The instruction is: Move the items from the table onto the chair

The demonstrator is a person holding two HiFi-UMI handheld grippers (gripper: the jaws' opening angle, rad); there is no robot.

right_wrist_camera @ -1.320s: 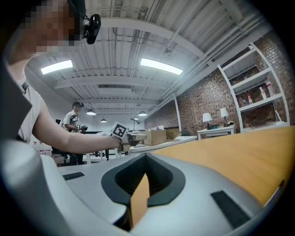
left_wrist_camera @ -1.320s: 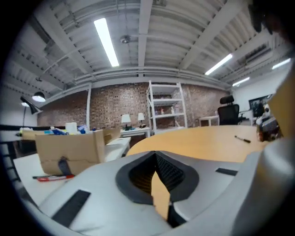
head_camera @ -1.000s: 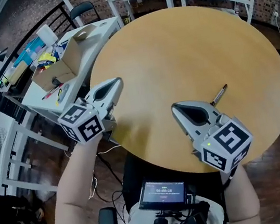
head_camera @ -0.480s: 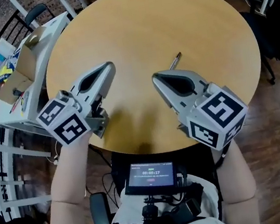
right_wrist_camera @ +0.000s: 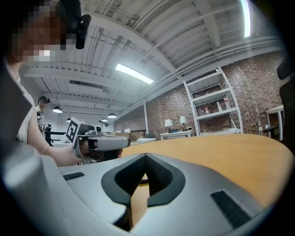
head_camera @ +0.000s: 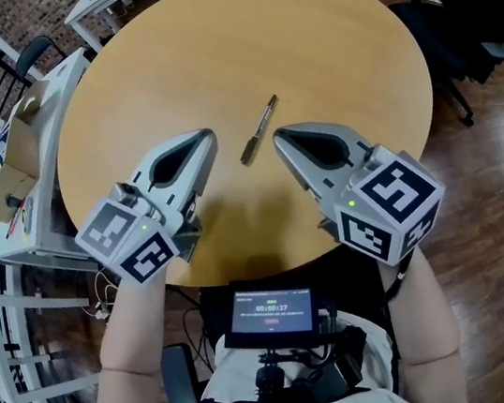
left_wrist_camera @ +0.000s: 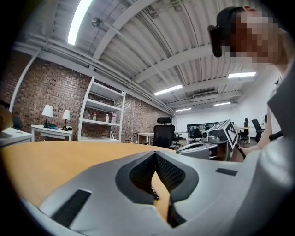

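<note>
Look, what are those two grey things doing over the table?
A person holds a grey tool in each hand, low over a round table. The left tool and the right tool are both shut and hold nothing. A pen lies on the table between their tips, and neither tool grips it. It is the only thing on the table, so nothing has gone to a chair yet.

The small screen (head_camera: 272,313) at the person's chest shows a line of digits, seemingly 00:00:17; its other print is too small to read.
</note>
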